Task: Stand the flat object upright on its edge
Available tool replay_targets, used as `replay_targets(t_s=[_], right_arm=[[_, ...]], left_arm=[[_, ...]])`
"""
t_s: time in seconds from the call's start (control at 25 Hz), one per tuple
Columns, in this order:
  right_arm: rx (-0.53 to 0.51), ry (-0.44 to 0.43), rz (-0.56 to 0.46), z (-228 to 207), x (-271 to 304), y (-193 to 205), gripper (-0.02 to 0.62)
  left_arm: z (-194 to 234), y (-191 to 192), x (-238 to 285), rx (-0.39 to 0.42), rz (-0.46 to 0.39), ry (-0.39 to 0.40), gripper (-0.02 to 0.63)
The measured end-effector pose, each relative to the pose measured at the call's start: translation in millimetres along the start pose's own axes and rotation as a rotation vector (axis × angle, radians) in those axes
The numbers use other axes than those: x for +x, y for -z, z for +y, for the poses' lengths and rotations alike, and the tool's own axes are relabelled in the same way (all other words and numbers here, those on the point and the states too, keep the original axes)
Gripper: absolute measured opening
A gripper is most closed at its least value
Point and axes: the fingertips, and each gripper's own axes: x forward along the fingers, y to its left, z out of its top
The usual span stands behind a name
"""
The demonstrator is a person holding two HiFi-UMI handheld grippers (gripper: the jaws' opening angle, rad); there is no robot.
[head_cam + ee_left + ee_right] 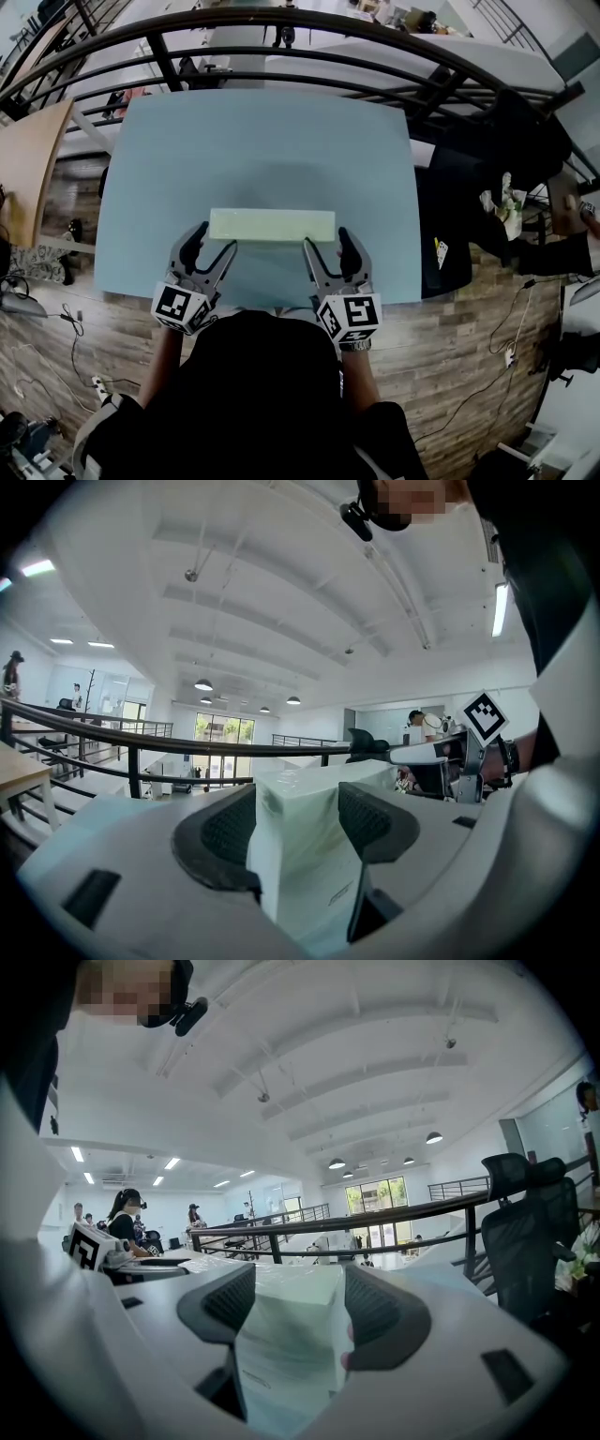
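Both reaching toward 12 o'clock, the left hand-held gripper (pixel 214 240) and right hand-held gripper (pixel 326 240) pinch opposite ends of the pale box (pixel 272 224), its length running 9-to-3 near the counter's (pixel 262 141) 6 o'clock edge.

Flat oblong cardboard box (pixel 272 225): pale green
Rectangular tabletop (pixel 262 141): light blue
Left gripper (pixel 216 237), right gripper (pixel 327 239): grey, black-and-white square markers

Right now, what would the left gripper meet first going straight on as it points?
The left gripper is shut on the pale green flat box; past it, seemingly only bare light-blue tabletop.
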Motion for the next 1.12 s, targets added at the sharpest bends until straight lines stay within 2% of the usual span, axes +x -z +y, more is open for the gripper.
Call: replay_targets(t_s=[0.48,0.68,0.92,1.12], right_arm=[[-0.001,0.012,-0.052,13,-20,-7,0.287],[-0.013,-0.015,-0.049,19,-23,-7,0.206],[-0.011,-0.045,-0.073,26,-28,-18,0.072],[0.001,-0.080,-0.074,37,-36,-18,0.022]], left_arm=[[4,4,-15,-0.001,-0.007,-0.003,0.276],[2,2,-19,0.001,-0.017,-0.020,0.273],[4,-9,-27,-0.002,-0.044,-0.086,0.188],[1,-7,-41,-0.020,-0.039,-0.131,0.106]])
